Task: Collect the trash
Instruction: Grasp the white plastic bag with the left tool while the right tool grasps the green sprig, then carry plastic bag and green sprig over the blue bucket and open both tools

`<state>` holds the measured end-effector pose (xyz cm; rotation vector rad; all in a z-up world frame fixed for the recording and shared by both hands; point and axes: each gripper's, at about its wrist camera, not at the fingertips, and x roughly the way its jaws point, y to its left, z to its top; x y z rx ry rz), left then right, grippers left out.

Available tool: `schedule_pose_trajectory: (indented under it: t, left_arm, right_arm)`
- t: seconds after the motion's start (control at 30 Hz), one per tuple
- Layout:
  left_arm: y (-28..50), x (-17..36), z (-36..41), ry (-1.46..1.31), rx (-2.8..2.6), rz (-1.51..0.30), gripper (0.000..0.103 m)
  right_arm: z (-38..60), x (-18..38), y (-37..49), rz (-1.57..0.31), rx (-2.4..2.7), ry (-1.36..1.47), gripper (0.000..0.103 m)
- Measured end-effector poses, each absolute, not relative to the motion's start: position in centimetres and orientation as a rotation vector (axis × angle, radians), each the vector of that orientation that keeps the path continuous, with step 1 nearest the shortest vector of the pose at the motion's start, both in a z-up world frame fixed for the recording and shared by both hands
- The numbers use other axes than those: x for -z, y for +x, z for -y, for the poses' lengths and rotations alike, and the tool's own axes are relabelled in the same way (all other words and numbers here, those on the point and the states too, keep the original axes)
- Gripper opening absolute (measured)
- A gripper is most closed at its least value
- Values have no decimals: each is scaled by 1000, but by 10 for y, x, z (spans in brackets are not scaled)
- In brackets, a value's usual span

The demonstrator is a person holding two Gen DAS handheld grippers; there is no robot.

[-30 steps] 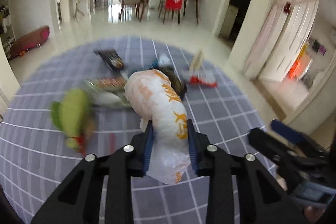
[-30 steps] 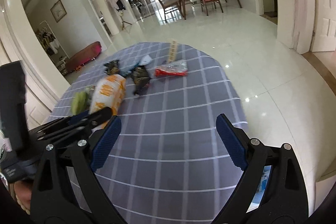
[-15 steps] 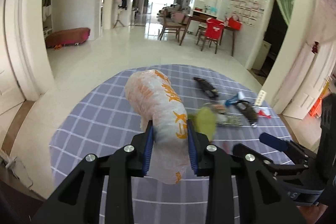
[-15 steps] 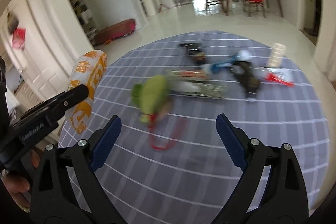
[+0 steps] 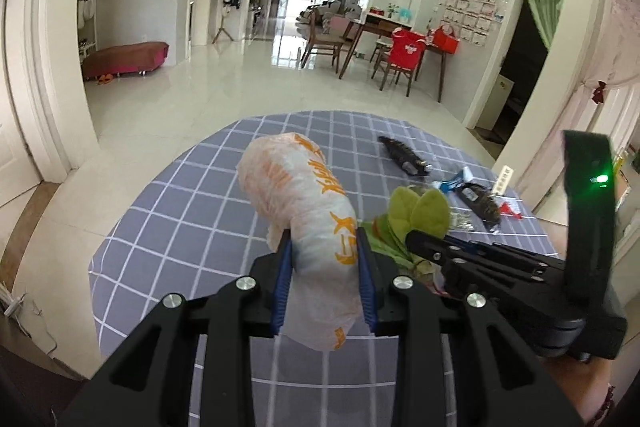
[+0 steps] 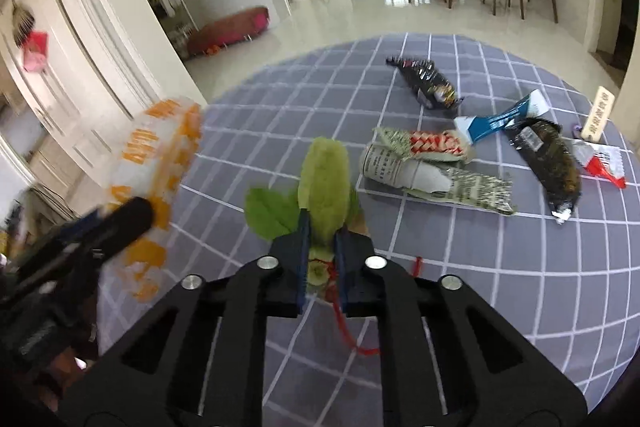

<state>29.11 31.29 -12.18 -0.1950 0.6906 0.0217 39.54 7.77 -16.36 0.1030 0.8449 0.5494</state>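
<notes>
My left gripper point(image 5: 323, 239) is shut on a white plastic bag with orange print point(image 5: 304, 203), held above the round table with its grey checked cloth point(image 5: 180, 211). In the right wrist view the bag point(image 6: 160, 143) shows blurred at the left. My right gripper point(image 6: 322, 227) has its jaws closing on a green plush ornament with leaves and a red cord point(image 6: 326, 171), and the pads press on its lower end. The ornament point(image 5: 424, 211) sits just right of the bag in the left wrist view, with one right finger point(image 5: 424, 241) over it.
Several wrappers lie on the cloth point(image 6: 440, 267): a black one point(image 6: 428, 81) at the back, printed paper ones point(image 6: 424, 163) in the middle, a blue-white one point(image 6: 500, 117), a dark packet point(image 6: 548, 155), a red-white one point(image 6: 600, 163). A small wooden sign point(image 6: 596, 115) stands by the right edge.
The right jaws, wide open before, have shut on the green ornament. The left gripper swung across the table with the bag still in it.
</notes>
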Motion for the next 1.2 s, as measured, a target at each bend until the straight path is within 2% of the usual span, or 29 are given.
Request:
schedule_pose_trajectory:
  t: [0.3, 0.53, 0.77, 1.0, 1.2]
  left_arm:
    - [274, 82, -240, -157, 111, -622, 29]
    - [259, 67, -128, -90, 295, -614, 29]
    - [249, 91, 6, -24, 506, -679, 29]
    - [251, 151, 122, 62, 658, -822, 29]
    - [261, 198, 175, 98, 695, -929, 32]
  right_arm:
    - [17, 98, 342, -672, -532, 205, 11]
    - [142, 83, 289, -593, -389, 260, 11]
    - [272, 105, 237, -575, -180, 316, 11]
    - [382, 157, 201, -606, 52, 392, 11]
    - [439, 197, 187, -637, 153, 461, 11]
